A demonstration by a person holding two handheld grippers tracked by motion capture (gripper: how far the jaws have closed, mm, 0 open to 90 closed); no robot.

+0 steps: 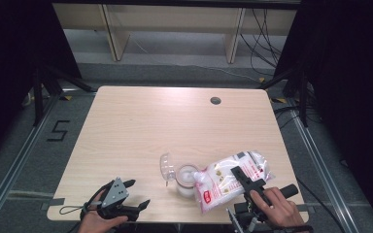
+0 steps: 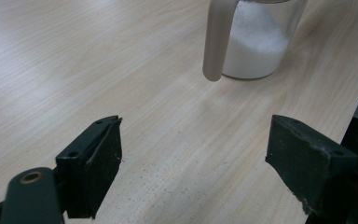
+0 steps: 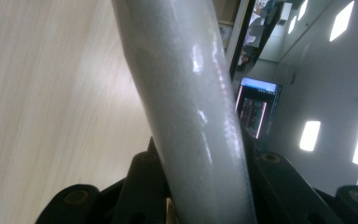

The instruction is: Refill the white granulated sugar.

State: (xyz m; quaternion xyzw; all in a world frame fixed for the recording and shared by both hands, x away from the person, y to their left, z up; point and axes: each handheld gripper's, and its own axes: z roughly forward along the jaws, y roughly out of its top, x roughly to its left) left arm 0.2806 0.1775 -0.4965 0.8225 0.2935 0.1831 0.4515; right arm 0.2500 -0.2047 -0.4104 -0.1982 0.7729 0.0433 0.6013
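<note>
A glass jar (image 1: pixel 186 181) half full of white granules stands near the table's front edge, its clear hinged lid (image 1: pixel 167 166) flipped open to the left. A plastic bag of white granules (image 1: pixel 218 183) with red print lies tilted, its lower end at the jar's mouth. My right gripper (image 1: pixel 237 174) is shut on the bag, which runs as a pale bulge (image 3: pixel 191 107) between the jaws. At the front left, my left gripper (image 1: pixel 138 193) stands open and holds nothing. Between its spread jaws (image 2: pixel 193 154) lies bare wood, with the jar (image 2: pixel 258 42) farther off behind a pale curved piece (image 2: pixel 216 42).
The light wooden table (image 1: pixel 141 126) has a round cable hole (image 1: pixel 215 100) at the back right. A "5" mark (image 1: pixel 58 130) is on the floor to the left. Wooden furniture legs and cables lie beyond the table. A lit screen (image 3: pixel 254 107) shows past the bag.
</note>
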